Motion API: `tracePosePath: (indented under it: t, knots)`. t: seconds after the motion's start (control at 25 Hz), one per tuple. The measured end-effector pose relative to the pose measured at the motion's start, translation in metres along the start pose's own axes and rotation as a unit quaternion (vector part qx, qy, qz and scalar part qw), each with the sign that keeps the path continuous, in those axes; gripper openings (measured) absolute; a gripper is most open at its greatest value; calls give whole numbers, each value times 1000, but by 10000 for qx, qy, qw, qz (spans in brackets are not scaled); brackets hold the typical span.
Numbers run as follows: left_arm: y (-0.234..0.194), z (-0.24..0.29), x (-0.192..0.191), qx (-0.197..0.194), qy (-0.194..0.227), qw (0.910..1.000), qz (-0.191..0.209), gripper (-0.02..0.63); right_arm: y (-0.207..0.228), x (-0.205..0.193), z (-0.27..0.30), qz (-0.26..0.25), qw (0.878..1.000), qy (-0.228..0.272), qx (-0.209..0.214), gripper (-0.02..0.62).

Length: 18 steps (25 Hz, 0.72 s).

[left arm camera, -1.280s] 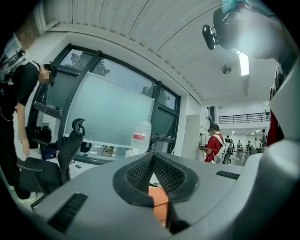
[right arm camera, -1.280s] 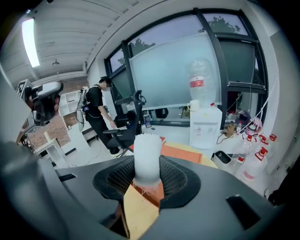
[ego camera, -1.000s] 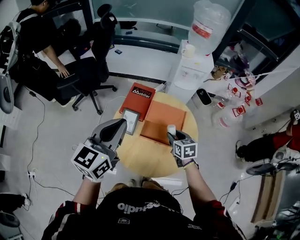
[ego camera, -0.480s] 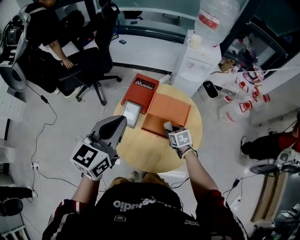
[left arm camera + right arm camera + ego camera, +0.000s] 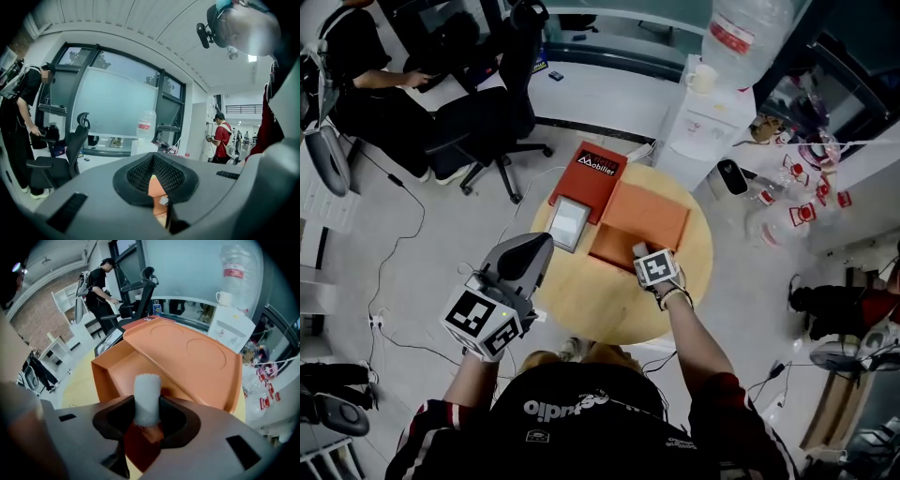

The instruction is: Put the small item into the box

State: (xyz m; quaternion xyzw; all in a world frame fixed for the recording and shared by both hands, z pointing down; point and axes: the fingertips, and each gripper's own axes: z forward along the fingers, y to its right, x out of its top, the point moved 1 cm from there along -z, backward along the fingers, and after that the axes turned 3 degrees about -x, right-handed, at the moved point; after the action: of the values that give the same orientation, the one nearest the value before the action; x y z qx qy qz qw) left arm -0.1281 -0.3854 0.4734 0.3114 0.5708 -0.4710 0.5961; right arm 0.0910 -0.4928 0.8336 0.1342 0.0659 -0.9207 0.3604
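An orange box (image 5: 617, 248) lies on the round wooden table (image 5: 581, 309), its lid (image 5: 645, 215) folded open behind it. My right gripper (image 5: 643, 259) is shut on a small white roll (image 5: 639, 251) and holds it upright at the box's near edge. In the right gripper view the roll (image 5: 147, 397) stands between the jaws of the right gripper (image 5: 146, 420), with the box's hollow (image 5: 117, 369) just beyond. My left gripper (image 5: 536, 251) hangs over the table's left edge, away from the box, jaws together and empty. In the left gripper view the left gripper (image 5: 157, 187) shows only a slit.
A red book (image 5: 598, 176) and a grey-framed tablet (image 5: 568, 223) lie left of the box. Beyond the table stand a water dispenser (image 5: 712, 103) and an office chair (image 5: 502, 112). A person (image 5: 356, 75) sits at the far left. Bottles (image 5: 787, 202) lie on the floor at right.
My right gripper has carried the white roll forward, nearer the box's front edge. The left gripper has stayed where it was. The head view has shifted a little.
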Motion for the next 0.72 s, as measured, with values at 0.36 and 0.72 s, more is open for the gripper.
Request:
tracePosePath:
  t: [0.36,0.72]
  knots:
    - [-2,-6,-7,99,-55,9999,-40,15,-20,16,4,-5,9971,487,589,187]
    - [1,-13,-3,79,-56,10000,-6,17,-17,15,0,-36,9971,592,474,216]
